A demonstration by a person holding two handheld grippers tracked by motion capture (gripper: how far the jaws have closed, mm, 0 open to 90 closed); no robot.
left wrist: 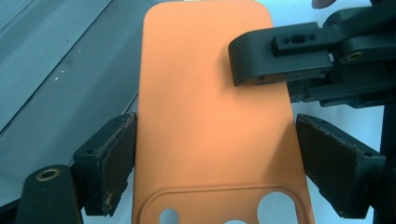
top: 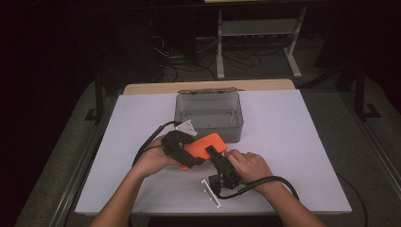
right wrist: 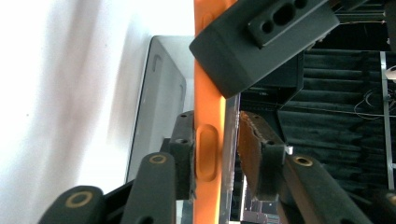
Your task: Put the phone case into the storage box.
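An orange phone case (top: 208,143) is held above the white table (top: 293,142) in front of a clear grey box (top: 209,113). My left gripper (top: 191,152) is shut on it: in the left gripper view both pads press the long edges of the case (left wrist: 210,116), near its camera cut-outs. My right gripper (top: 213,152) reaches in from the right. Its jaws straddle the edge of the case (right wrist: 208,93) edge-on; one pad (right wrist: 184,149) lies against it, while the other pad (right wrist: 252,149) stands a narrow gap away.
The lidless box sits at the table's middle back, just behind the hands. A small white bracket (top: 211,191) lies near the front edge under the right gripper's cable (top: 265,182). Bare table surface lies to the left and right.
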